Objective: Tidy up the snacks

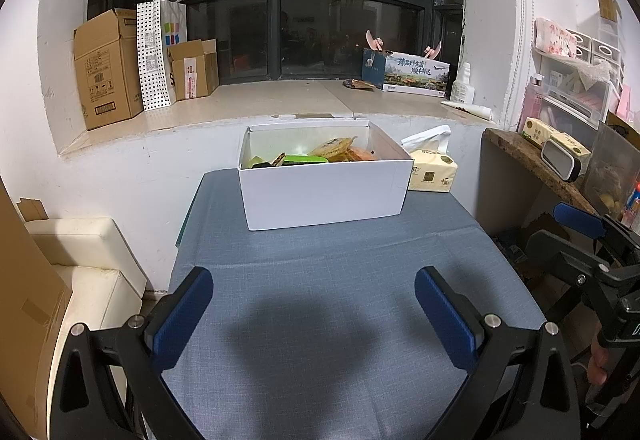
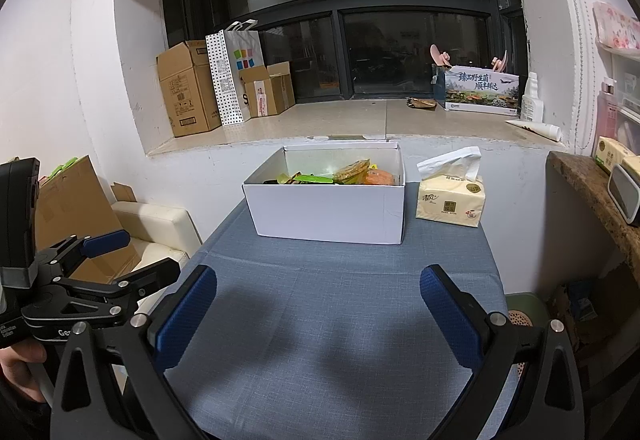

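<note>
Two black two-finger grippers with blue padded fingers, both above the near end of a table covered in blue-grey woven cloth (image 1: 320, 272). Left gripper (image 1: 314, 310): jaws wide apart, holding nothing. Right gripper (image 2: 318, 310): jaws wide apart, holding nothing. One white rectangular cardboard box (image 1: 322, 192), open-topped, at the far end of the cloth, well apart from both grippers. Assorted snack packets (image 1: 336, 152), orange, green and yellow, lying inside the box. One pale yellow soft tissue pack (image 2: 450, 202), a white sheet standing up from it, just right of the box.
</note>
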Motion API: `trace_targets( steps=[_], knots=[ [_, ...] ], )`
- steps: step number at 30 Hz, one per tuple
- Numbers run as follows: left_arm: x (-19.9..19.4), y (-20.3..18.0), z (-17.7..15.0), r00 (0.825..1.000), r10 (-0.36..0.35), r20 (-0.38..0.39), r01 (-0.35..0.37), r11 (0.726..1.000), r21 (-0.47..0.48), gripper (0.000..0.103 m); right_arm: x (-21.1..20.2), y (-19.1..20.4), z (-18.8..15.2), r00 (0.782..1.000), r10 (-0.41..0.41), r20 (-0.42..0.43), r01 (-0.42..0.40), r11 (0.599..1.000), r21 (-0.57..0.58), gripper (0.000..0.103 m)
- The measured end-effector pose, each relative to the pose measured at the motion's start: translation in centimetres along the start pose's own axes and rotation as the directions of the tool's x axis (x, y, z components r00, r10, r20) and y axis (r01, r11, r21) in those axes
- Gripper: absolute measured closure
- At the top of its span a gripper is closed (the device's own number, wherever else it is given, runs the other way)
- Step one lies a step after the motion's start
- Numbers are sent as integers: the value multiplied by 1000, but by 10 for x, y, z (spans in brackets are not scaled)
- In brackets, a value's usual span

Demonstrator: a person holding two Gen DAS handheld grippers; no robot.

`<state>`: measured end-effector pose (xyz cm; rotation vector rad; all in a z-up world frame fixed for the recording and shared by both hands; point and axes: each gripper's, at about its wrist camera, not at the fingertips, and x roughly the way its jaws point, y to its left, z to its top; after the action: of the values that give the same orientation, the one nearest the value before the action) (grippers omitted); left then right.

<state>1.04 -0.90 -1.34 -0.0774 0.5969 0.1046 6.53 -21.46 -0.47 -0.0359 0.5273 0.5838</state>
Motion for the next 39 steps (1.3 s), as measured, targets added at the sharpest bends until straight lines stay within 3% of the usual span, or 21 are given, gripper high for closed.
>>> trace_targets(
  steps=[39],
  knots=[
    [0,2,-1,1000,0,-2,0,1000,0,0,2,1,-3,1000,1,-14,-1,1000,0,0]
  ],
)
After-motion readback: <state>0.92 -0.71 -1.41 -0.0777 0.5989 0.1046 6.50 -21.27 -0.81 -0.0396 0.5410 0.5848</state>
